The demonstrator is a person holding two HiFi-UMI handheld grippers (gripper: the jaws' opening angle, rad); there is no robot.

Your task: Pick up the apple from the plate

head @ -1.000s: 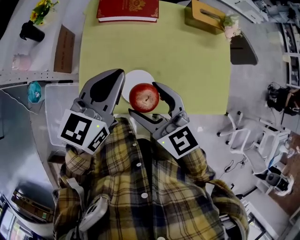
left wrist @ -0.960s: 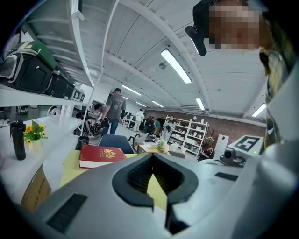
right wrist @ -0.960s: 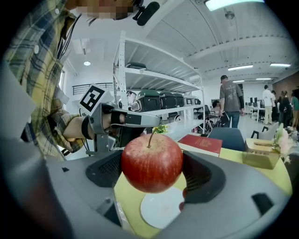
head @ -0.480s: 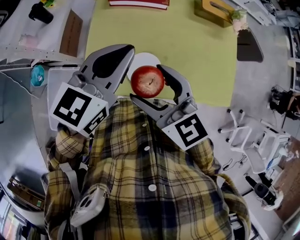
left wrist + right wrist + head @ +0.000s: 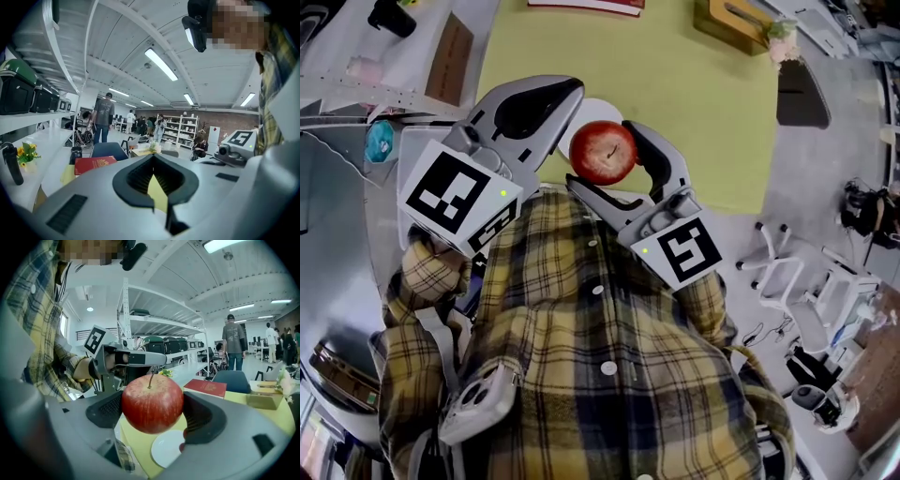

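Right gripper view gives the clearest reading: the right tongs (image 5: 154, 414) are clamped on the round red apple (image 5: 152, 403), one dark ribbed pad pressed to each flank, the stem pointing up. The fruit hangs in the air, clear of the small round white plate (image 5: 168, 453), which lies bare below and a little to the right on the yellow-green surface (image 5: 694, 112). From the head view the apple sits close to the person's chest, at the near edge of the surface, with the plate partly covered behind it on the far side.

The left tongs (image 5: 154, 187) are closed together on nothing; only a sliver of the yellow-green surface shows through the gap between their pads. They are held up just left of the apple, not touching it.

Judged against the task, the pick-up looks essentially done: the apple is gripped and off the plate. What remains, if anything, is to keep the hold steady. The grip sits across the apple's widest part, so a slip seems unlikely unless the pads loosen.
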